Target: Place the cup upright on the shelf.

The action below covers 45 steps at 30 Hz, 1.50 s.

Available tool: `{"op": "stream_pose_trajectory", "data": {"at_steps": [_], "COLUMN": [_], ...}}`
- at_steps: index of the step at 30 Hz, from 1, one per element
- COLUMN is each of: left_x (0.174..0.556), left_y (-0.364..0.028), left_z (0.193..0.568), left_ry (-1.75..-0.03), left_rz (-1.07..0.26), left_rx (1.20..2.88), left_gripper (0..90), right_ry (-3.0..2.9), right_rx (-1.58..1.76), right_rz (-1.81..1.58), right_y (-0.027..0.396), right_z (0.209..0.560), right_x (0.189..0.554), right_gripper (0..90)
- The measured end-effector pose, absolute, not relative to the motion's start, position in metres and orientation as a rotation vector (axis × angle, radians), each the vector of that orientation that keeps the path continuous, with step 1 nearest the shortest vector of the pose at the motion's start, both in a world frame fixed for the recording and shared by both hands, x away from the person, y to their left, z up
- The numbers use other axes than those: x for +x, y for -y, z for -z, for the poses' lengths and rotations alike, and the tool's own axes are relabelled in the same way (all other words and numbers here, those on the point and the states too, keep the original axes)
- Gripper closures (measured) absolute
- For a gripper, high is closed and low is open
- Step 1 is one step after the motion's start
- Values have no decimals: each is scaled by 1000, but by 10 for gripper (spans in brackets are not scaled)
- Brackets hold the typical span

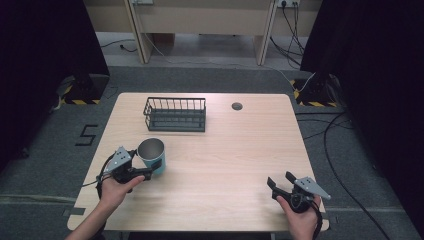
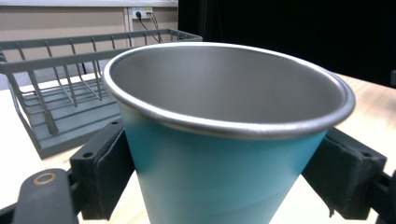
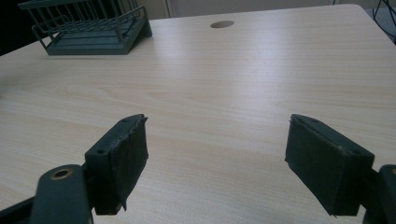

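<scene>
Light wooden table (image 1: 225,165), seen from the high view, with a person's forearms entering from the near edge. Left gripper (image 1: 150,172) sits at the near-left part of the table, held in the left hand (image 1: 114,192); its jaws are clamped on a teal metal cup (image 1: 152,155), one on each side of the cup's wall. In the left gripper view the cup (image 2: 224,163) stands upright between the two black pads (image 2: 109,170), both pressed against its teal outer wall below the rolled silver rim; the inside is bare grey metal (whether the base rests on the table or is lifted I cannot tell). A dark wire rack (image 1: 175,114) stands toward the far-left centre of the table, well apart from the cup and beyond it; the same rack (image 2: 60,102) shows behind the cup in the left gripper view, with upright wire dividers. Right gripper (image 1: 280,182) is at the near-right corner, held in the right hand (image 1: 300,215), jaws wide apart with nothing between them. The right gripper view confirms this: both pads (image 3: 123,163) spread over bare wood, the rack (image 3: 88,28) far off at upper left. A small round dark grommet (image 1: 237,106) is set in the table near its far edge, right of the rack.
</scene>
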<state>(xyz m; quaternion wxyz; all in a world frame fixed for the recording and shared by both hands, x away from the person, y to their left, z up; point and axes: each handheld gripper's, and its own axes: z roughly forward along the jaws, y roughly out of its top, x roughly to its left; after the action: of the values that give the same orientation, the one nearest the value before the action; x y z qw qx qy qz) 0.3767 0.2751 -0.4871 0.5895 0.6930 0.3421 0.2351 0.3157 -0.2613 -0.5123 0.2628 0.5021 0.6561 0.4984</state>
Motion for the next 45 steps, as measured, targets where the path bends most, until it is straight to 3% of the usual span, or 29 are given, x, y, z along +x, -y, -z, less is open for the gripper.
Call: {"op": "stream_pose_trajectory", "data": {"at_steps": [14, 45], "left_x": [386, 425], "left_y": [-275, -272], "left_z": [475, 442], "left_ry": [-800, -813], "left_rz": [-597, -661], "left_rx": [1584, 1527], "left_gripper": [149, 150], "right_ry": [-1765, -1779], "right_rx": [1262, 1253], "right_rz": [-1313, -1296], "right_y": [256, 255], "right_z": [512, 512], "right_x": [315, 314], "right_gripper": [139, 155]}}
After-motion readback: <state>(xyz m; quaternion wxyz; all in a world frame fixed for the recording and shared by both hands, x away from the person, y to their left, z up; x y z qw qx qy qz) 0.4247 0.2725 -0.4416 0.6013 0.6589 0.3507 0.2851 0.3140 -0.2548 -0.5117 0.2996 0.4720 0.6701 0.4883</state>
